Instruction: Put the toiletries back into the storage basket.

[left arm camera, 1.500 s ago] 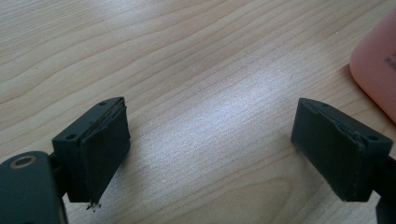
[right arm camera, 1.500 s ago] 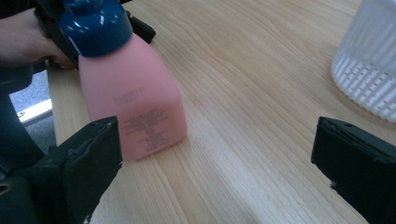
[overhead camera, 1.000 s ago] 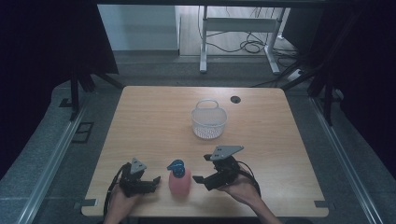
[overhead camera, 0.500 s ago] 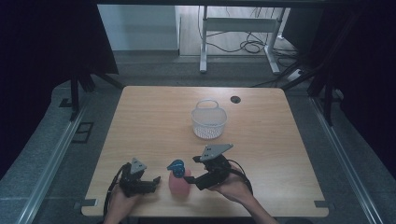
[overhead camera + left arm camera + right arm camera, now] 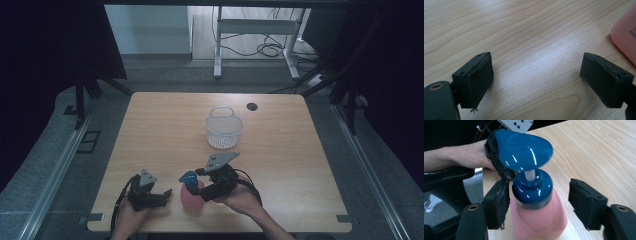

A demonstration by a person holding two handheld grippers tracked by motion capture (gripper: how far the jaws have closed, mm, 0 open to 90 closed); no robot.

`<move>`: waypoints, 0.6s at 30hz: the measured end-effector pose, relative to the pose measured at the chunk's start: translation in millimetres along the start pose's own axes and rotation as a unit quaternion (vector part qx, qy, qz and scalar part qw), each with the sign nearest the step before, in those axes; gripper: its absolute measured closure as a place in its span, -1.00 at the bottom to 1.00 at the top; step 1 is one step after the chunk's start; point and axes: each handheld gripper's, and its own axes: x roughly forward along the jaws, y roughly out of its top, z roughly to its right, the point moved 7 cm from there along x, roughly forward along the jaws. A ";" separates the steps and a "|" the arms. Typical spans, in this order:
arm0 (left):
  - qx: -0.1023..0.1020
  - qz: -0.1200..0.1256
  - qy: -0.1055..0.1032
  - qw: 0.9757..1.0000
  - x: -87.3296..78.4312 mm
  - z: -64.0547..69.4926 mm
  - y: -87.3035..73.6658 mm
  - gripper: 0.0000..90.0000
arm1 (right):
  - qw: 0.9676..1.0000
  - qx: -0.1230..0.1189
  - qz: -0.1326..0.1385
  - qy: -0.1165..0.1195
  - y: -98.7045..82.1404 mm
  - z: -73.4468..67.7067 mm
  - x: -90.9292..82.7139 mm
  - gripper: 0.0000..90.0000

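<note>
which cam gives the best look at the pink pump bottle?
Right gripper view: the pink pump bottle stands close up between the jaws, blue pump head sharp. The high view shows it small by the right gripper. The left gripper view catches one pink edge.

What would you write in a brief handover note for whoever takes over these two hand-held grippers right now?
Right hand-held gripper: jaws either side of the pink pump bottle just below its blue cap; they have just been closing. The left pad seems to touch, the right pad stands clear, so no grip yet.
Left hand-held gripper: open, empty, low over the table beside the bottle.
White basket: mid-table, farther back, looks empty.
Done: bottle approached. Left: finish the grasp; probably move the bottle to the basket.
</note>
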 end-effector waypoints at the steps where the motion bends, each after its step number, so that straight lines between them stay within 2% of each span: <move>1: 0.000 0.000 0.000 1.000 0.0 0.0 0.0 -0.75 | 1.000 0.000 -0.002 0.002 0.6 -0.6 1.4 -0.20; 8: 0.000 0.000 0.000 1.000 0.0 0.0 0.0 -0.75 | 1.000 -0.008 -0.011 0.011 2.9 -3.4 10.2 -0.01; 18: 0.000 0.000 0.000 1.000 0.0 0.0 0.0 -0.75 | 0.999 -0.036 -0.013 -0.016 5.1 -4.2 8.4 0.17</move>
